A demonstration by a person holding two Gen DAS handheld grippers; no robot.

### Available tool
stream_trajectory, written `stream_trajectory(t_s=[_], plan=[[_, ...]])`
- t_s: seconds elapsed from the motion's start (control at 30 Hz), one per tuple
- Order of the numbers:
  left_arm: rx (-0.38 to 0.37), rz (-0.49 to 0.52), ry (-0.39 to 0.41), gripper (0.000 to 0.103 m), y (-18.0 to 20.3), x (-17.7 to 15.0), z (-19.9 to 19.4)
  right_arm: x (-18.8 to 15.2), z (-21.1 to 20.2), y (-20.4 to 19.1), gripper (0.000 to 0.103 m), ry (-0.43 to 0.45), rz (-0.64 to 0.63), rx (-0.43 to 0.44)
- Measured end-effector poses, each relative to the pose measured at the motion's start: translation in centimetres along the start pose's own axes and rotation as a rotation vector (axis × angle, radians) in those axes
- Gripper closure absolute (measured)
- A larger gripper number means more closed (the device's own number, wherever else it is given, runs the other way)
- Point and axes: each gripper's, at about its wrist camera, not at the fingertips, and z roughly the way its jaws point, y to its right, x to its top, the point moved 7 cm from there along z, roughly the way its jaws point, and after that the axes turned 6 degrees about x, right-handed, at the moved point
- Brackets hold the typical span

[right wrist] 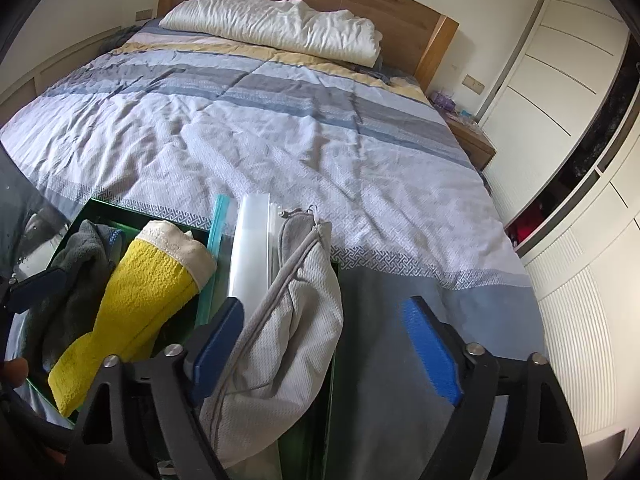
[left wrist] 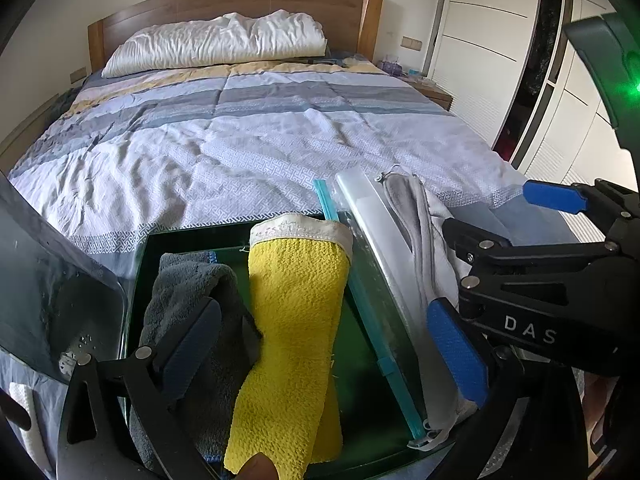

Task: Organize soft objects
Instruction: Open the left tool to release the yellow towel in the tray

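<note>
Two blue-padded tongs over a green box (left wrist: 138, 264) at the bed's (left wrist: 248, 136) foot, left gripper (left wrist: 324, 340) spread wide around the yellow cloth (left wrist: 296, 320) inside, right-wrist view, right gripper (right wrist: 324, 348) open, grey pouch (right wrist: 288, 340) draped between its pads, unpinched.

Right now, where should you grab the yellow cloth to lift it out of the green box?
Probably the white-trimmed top end of the yellow cloth. It leans up over the far edge of the green box, clear of the dark grey towel beside it. Come from above with the left hand-held gripper, pinching across the width.
</note>
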Motion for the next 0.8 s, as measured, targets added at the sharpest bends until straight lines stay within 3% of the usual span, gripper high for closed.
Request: stream_trajectory(t_s=[0.07,0.27,0.8], plan=[[0.001,0.001,0.002,0.002,0.0,0.0,-0.1,0.0,-0.1,0.0,0.015,0.004,0.002,-0.001],[0.002,0.008,0.009,0.002,0.1,0.1,-0.3,0.0,-0.6,0.3,0.000,0.027,0.028,0.000],[-0.012,0.006,0.031,0.002,0.4,0.6,-1.8,-0.5,-3.7,2.5,0.000,0.131,0.147,-0.073]])
